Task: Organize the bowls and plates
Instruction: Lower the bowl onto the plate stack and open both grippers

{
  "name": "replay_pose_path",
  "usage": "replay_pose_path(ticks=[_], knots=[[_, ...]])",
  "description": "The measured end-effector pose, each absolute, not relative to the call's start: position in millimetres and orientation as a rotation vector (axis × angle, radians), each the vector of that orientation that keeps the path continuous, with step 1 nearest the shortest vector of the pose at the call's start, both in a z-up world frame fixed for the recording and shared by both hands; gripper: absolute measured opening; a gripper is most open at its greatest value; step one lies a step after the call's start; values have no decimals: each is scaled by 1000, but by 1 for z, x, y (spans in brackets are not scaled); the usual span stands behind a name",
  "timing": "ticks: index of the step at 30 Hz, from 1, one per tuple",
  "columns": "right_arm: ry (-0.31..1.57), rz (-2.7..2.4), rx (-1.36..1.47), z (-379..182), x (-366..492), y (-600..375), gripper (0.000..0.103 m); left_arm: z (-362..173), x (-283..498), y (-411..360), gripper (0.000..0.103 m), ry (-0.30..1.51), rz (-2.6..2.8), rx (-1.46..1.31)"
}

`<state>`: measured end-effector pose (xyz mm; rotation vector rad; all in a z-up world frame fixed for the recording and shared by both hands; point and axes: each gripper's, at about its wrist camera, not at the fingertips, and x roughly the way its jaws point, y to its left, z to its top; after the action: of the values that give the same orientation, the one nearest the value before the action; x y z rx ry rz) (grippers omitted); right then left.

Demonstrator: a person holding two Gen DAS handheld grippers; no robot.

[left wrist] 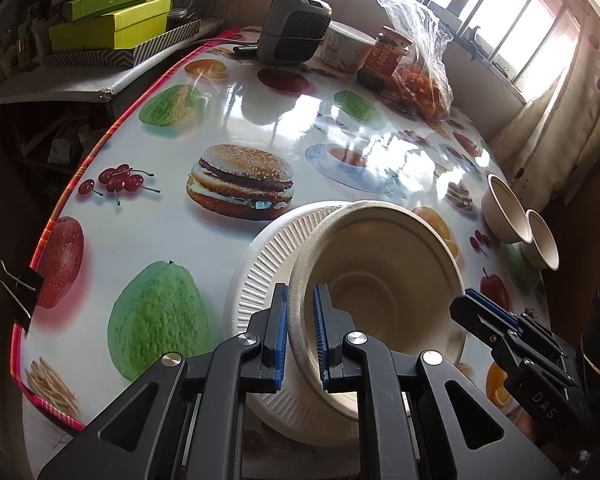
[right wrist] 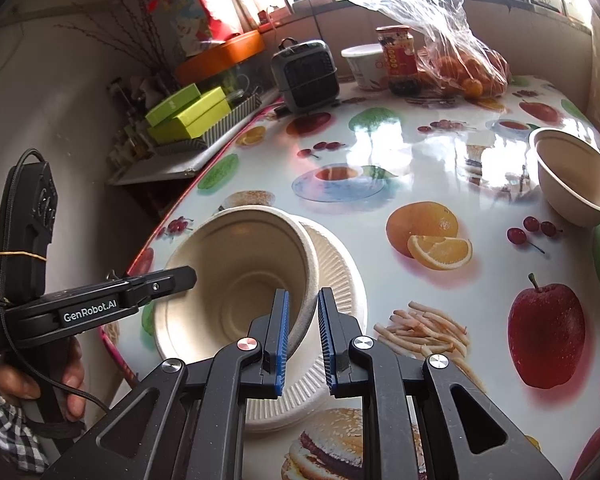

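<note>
Centrally, left hand-held gripper point(left wrist: 301, 334) and right hand-held gripper point(right wrist: 303, 336) each clamped on opposite rims of tilted bowl point(left wrist: 380, 280) over ribbed plate point(left wrist: 256, 280), 2 bowls point(left wrist: 518, 222) at right on table point(left wrist: 172, 128).

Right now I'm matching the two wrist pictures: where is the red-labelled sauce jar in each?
Left wrist view: the sauce jar stands at the table's far end, upper right of centre, between the white tub and the bag of oranges.
Right wrist view: the jar is top centre, again between tub and bag.
Shared landmark: the dark desk fan, left of the tub in both.
</note>
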<state>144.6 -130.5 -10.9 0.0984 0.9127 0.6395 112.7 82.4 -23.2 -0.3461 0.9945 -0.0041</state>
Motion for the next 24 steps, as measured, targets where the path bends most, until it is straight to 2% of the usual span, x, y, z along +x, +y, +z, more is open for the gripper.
replay_pose_path(ticks=[5,9,10,16,20,21,24], knots=[[914,639,103,-11,145,-131,15,-23,113,83,15,995,-5,-345],[910,637,108,-11,145,-132,16,-22,113,84,32,985,-3,-351],[909,637,110,-11,145,-133,17,-22,113,85,34,983,0,-352],[897,632,124,-8,143,-137,22,-15,111,83,35,969,11,-341],[870,606,145,-1,140,-148,38,-4,109,75,38,947,2,-310],[861,595,154,2,140,-152,39,0,110,71,41,942,-8,-304],[833,547,187,9,138,-170,43,11,114,57,42,925,-41,-274]])
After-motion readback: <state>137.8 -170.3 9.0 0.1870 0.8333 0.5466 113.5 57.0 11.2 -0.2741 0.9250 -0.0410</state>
